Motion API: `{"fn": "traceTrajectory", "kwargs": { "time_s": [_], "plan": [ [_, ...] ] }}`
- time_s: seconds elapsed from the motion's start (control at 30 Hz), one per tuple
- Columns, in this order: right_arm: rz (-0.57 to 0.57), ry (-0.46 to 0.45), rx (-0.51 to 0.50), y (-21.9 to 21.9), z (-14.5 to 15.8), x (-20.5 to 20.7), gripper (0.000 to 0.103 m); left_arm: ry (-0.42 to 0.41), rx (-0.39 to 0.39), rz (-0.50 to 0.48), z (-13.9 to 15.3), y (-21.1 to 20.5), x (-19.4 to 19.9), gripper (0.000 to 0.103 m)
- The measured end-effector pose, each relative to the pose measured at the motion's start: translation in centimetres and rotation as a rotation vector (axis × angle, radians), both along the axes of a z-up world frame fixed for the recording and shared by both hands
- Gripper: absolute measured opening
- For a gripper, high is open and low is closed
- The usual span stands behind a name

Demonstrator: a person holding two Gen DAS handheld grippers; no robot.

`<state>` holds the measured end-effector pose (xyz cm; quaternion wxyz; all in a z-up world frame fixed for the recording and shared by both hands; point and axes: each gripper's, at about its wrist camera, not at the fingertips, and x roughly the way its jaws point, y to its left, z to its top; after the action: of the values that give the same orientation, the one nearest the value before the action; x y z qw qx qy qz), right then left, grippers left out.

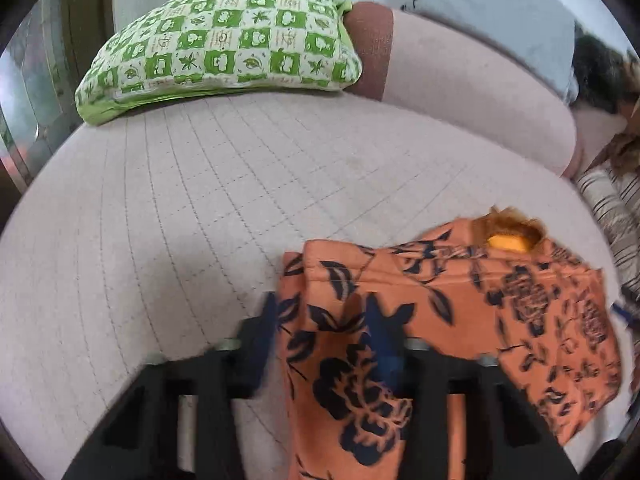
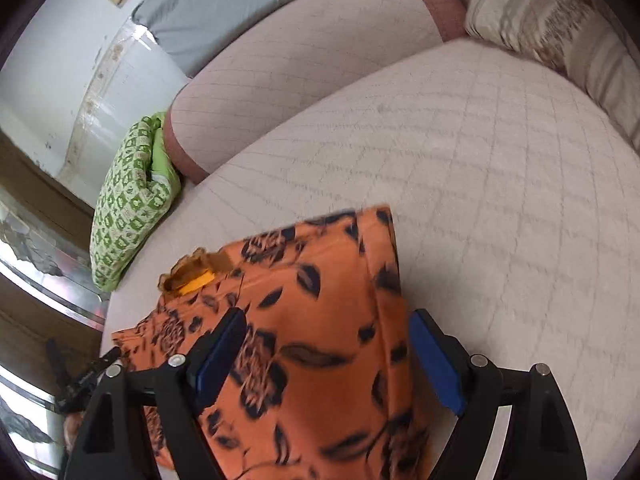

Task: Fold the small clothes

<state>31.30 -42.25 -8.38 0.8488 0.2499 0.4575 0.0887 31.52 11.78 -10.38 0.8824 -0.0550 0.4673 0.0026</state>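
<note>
Our orange top [image 2: 320, 320] lies on the couch [image 2: 500, 160] right under both grippers, the right gripper [image 2: 328, 360] wide apart over it, the left gripper [image 1: 324, 344] partly apart around a fold.

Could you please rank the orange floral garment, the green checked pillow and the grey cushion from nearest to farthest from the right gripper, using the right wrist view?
1. Orange floral garment: lies between the right gripper's open fingers.
2. Green checked pillow: far left, at the sofa's edge.
3. Grey cushion: top, behind the backrest.
</note>
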Motion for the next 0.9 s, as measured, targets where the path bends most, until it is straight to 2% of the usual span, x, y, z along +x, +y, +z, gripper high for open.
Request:
{"fn": "traceTrajectory", "kwargs": {
  "time_s": [0.1,0.13,0.17,0.2,0.23,0.37,0.47,0.57,0.63,0.7,0.73,0.77,0.8,0.87,0.9],
  "plan": [
    [0.014,0.016,-0.069,-0.1,-0.6,1.7,0.084,0.040,-0.033,0.020,-1.5,0.3,1.0,0.029],
    [0.018,0.033,-0.100,-0.1,-1.0,2.2,0.079,0.044,-0.037,0.024,-1.7,0.4,1.1,0.029],
    [0.023,0.050,-0.126,0.1,-1.3,2.8,0.069,0.040,-0.037,0.023,-1.8,0.4,1.1,0.022],
    [0.036,0.052,-0.144,0.3,-1.5,3.3,0.030,0.036,-0.032,0.016,-1.9,0.3,1.0,0.015],
    [0.042,0.056,-0.182,0.5,-1.4,3.5,0.011,0.031,-0.022,0.003,-1.8,0.0,1.0,0.006],
    [0.096,0.015,-0.294,2.1,0.3,3.0,0.006,-0.030,0.001,-0.003,-0.5,-0.3,0.3,0.004],
    [0.082,-0.104,-0.361,2.6,4.0,1.8,0.006,-0.127,-0.005,0.022,1.8,0.2,-1.1,0.004],
    [0.072,-0.191,-0.400,3.2,6.4,1.7,0.006,-0.138,-0.004,0.023,1.5,0.1,-1.0,0.004],
    [0.068,-0.155,-0.403,3.3,4.9,3.0,0.009,-0.067,-0.007,0.038,-1.0,0.2,0.5,0.006],
    [0.071,-0.009,-0.348,2.6,0.3,5.1,0.010,-0.018,0.003,0.102,-3.2,1.0,1.2,0.020],
    [0.070,0.075,-0.296,2.0,-2.1,5.7,0.010,-0.018,-0.024,0.124,-3.3,1.5,1.0,0.026],
    [0.058,0.076,-0.271,1.5,-2.8,5.3,0.010,-0.025,-0.032,0.130,-2.9,1.7,0.6,0.029],
    [0.041,0.042,-0.264,1.2,-2.4,4.7,0.017,-0.041,-0.026,0.132,-2.1,1.8,0.2,0.029],
    [0.017,0.005,-0.278,0.6,-1.3,3.7,0.019,-0.065,0.004,0.126,-0.8,1.9,-0.6,0.029],
    [-0.001,-0.013,-0.301,0.3,-0.2,2.9,0.019,-0.083,-0.005,0.122,0.3,2.0,-1.5,0.029]
  ]
}}
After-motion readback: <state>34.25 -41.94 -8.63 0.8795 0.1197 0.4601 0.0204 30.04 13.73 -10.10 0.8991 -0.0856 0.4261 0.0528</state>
